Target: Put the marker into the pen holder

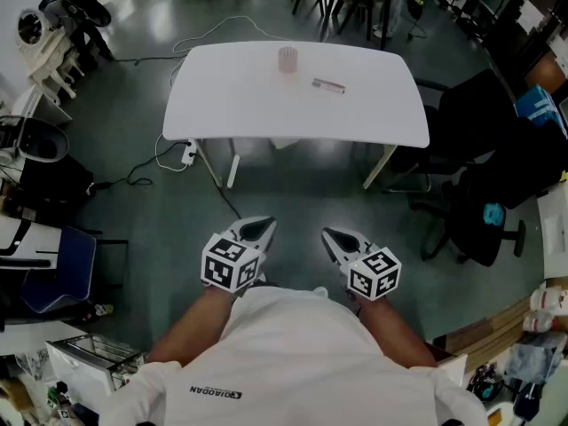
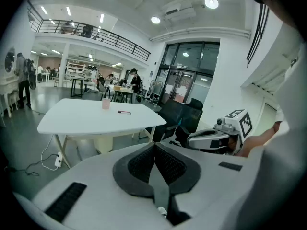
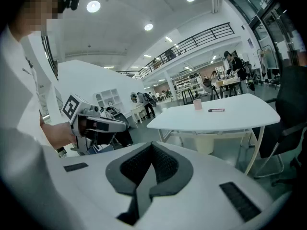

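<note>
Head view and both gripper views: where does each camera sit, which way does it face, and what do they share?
Head view: on the person's head, facing steeply down; it sees the table, the person's shirt, the left gripper and the right gripper.
Left gripper view: on the left gripper, facing along its shut jaws towards the table; the right gripper shows at right.
Right gripper view: on the right gripper, facing along its shut jaws towards the table; the left gripper shows at left.
Shared: all three show the table with the holder and the marker.
</note>
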